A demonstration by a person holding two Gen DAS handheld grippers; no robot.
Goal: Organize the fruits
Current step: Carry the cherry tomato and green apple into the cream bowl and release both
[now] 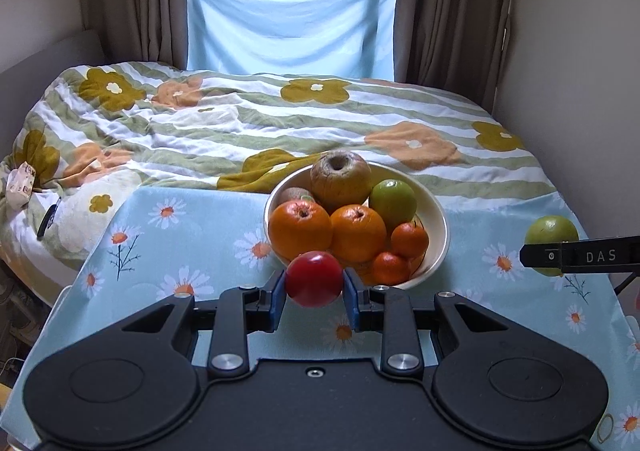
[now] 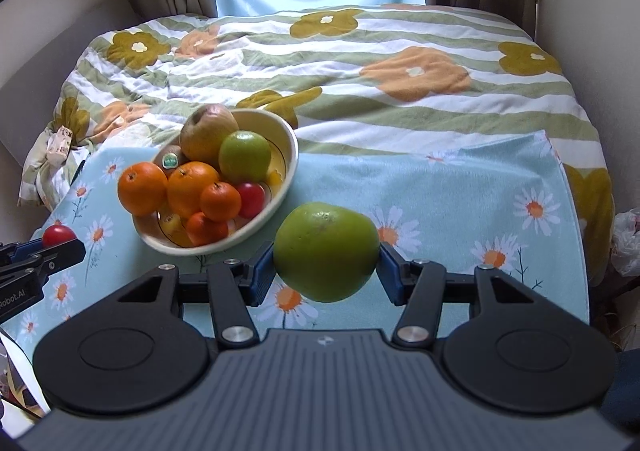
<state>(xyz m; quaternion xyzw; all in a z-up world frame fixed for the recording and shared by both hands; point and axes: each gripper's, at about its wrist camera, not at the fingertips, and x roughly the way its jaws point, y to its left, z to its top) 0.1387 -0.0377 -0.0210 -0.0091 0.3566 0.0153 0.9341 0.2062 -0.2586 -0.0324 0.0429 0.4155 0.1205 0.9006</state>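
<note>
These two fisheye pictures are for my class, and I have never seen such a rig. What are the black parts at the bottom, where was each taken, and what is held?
The black parts are hand-held two-finger grippers, each carrying its own camera. The left gripper grips a red fruit; the right gripper grips a large green fruit. Each view also glimpses the other gripper at its edge. On the daisy tablecloth stands a cream bowl of oranges, tangerines, a green apple and more. A bed lies behind.

Counted: one bowl (image 2: 290,155), two large oranges (image 2: 142,188), two small mandarins (image 2: 220,201), two green fruits (image 2: 245,156), two red fruits (image 2: 252,198), one kiwi (image 2: 171,159), one brownish apple (image 2: 208,135), two grippers (image 2: 326,271).
</note>
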